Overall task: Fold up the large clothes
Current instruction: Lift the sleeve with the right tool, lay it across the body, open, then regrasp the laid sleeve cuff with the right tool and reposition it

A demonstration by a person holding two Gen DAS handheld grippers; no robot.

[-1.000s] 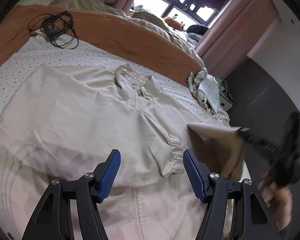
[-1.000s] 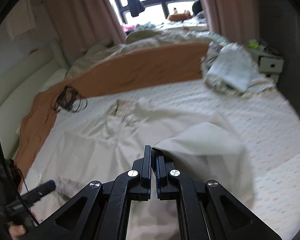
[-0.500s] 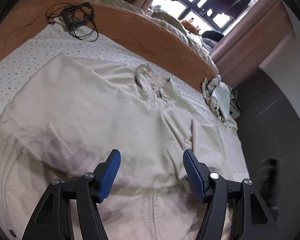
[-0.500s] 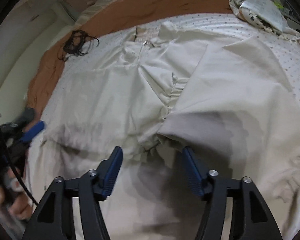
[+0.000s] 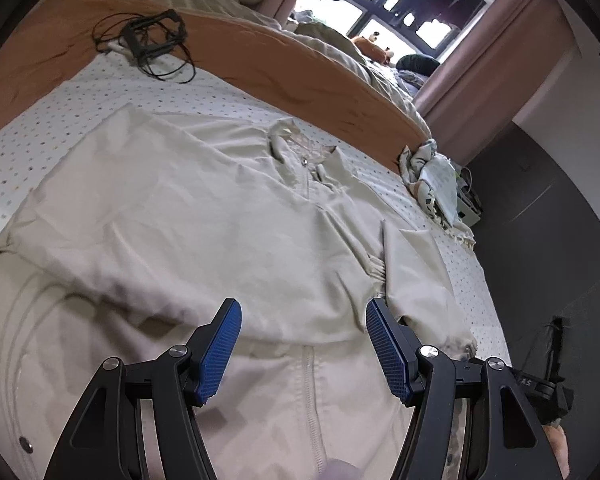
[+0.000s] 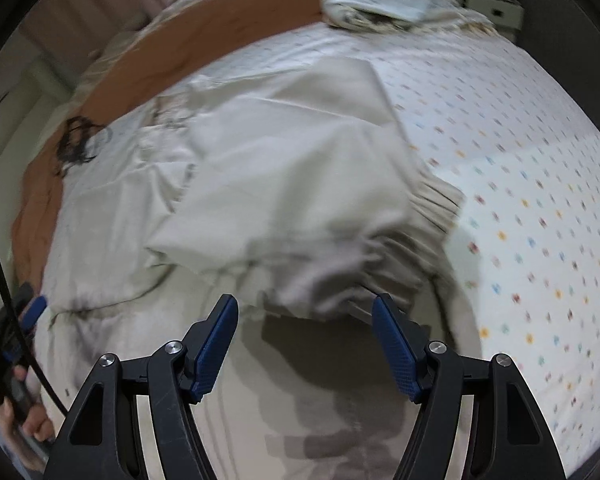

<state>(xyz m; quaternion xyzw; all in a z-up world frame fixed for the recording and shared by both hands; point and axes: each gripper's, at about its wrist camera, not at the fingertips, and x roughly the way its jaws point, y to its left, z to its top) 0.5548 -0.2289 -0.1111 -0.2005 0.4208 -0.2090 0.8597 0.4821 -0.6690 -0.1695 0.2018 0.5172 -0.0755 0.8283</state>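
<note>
**Q:** Bedroom first, from the left wrist view. What's there?

**A:** Dotted white bedsheet (image 5: 80,120) with an orange blanket (image 5: 260,64) along its far side, black cables (image 5: 148,40) lying on the blanket, curtains and a bright window behind. A cream zip-up jacket (image 5: 180,232) lies spread flat on the sheet, collar away from the camera. The left gripper (image 5: 302,348) hovers over its lower front, blue pads wide apart, gripping nothing.

**Q:** What differs from a second ago?

**A:** The right sleeve (image 5: 412,276), then lifted in the air, now lies folded across the chest, its gathered cuff near the zipper.

**Q:** And the right wrist view?

**A:** Blurred. The right gripper (image 6: 304,344), earlier pinched shut on the sleeve, has let go; its jaws are opening, with only the jacket (image 6: 260,184) below them. The ribbed hem (image 6: 436,200) sits bunched. The other hand (image 6: 24,420) shows at lower left.
</note>
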